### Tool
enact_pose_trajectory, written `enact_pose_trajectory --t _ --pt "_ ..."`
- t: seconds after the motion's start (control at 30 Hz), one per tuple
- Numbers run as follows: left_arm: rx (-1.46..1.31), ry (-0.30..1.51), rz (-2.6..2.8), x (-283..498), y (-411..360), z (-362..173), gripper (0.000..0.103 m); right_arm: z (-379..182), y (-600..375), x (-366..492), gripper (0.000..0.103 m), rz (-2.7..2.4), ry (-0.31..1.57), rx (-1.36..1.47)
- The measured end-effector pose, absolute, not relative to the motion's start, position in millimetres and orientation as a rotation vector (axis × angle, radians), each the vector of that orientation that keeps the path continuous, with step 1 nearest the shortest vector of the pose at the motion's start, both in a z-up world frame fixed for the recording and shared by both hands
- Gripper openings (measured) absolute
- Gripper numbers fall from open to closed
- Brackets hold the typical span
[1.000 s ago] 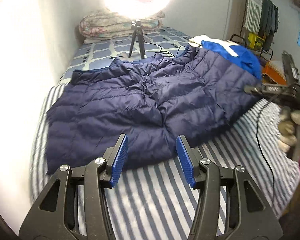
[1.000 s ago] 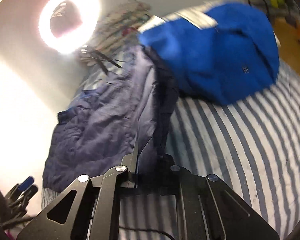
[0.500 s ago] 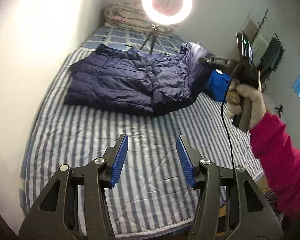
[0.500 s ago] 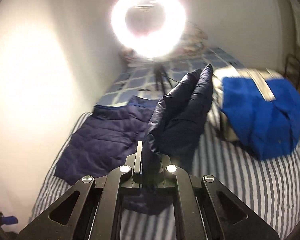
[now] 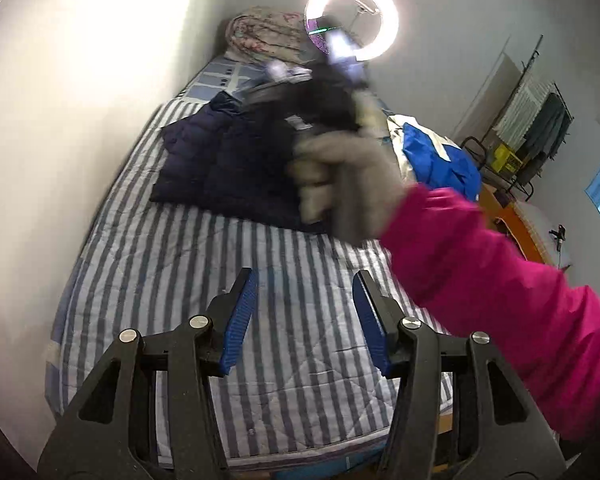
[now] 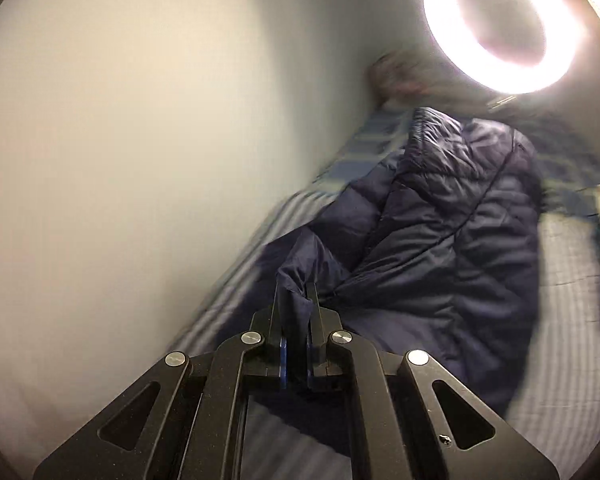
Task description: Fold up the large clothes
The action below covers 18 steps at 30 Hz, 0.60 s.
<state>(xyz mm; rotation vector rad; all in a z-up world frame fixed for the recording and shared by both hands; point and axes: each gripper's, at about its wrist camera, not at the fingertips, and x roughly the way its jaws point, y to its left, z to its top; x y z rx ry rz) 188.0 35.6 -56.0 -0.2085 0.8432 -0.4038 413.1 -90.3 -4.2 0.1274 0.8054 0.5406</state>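
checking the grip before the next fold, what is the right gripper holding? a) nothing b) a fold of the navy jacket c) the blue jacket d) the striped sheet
b: in the right wrist view the right gripper has its jaws shut on a pinch of the navy jacket, whose fabric sticks out between them.

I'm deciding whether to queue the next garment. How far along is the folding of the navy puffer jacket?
Partly done: the navy puffer jacket already lies doubled over on the striped bed. In hand: the right tool is shut on a jacket edge, carrying it across. The left tool is open, holding nothing. Left: lay that edge down, finish folding, then the blue jacket, not yet folded.
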Motion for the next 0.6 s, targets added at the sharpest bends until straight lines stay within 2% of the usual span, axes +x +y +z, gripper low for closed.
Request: enact_pose_trajectory --t 0.23,0.5,0.6 --pt "-0.259 0.842 -0.36 192 56 -55 0.053 -69 -3 413 0.004 0.657 0.901 -0.03" --pt "-0.257 0.827 -0.341 197 60 -53 0.053 -86 -23 413 0.005 0.755 0.959 0.024" --pt "-0.261 0.813 -0.328 196 62 -50 0.053 -83 -34 411 0.01 0.791 0.957 0.049"
